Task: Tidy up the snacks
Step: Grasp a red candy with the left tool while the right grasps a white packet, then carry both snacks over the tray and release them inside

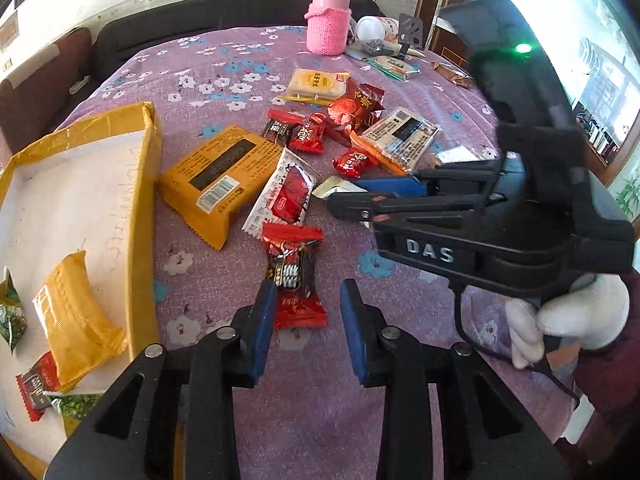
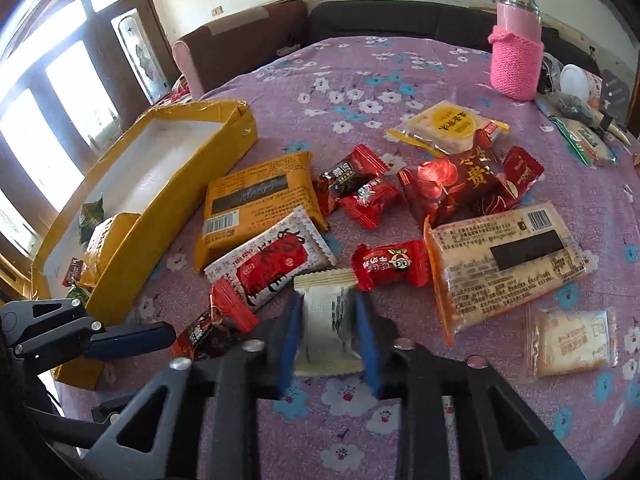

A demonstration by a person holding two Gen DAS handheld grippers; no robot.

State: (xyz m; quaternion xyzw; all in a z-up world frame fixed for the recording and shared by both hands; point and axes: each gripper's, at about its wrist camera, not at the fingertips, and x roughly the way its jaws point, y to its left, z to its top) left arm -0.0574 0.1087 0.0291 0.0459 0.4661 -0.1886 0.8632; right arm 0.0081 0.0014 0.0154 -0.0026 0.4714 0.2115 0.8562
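Several wrapped snacks lie on a purple flowered tablecloth (image 1: 224, 64). A yellow cardboard box (image 1: 140, 208) at the left holds a yellow packet (image 1: 76, 312) and small candies. My left gripper (image 1: 308, 304) is open, its blue pads either side of a red-and-black candy (image 1: 294, 268) that lies on the cloth. My right gripper (image 2: 328, 312) has its blue pads against both sides of a small white packet (image 2: 326, 320). It also shows in the left wrist view (image 1: 384, 192), with the white packet's end (image 1: 334, 186) at its tips.
A large orange packet (image 2: 256, 204), a white-and-red packet (image 2: 272, 268), red candies (image 2: 390, 266), a clear-wrapped cake packet (image 2: 508, 256) and a small biscuit packet (image 2: 572, 340) crowd the middle. A pink knitted bottle (image 2: 516, 52) stands at the back.
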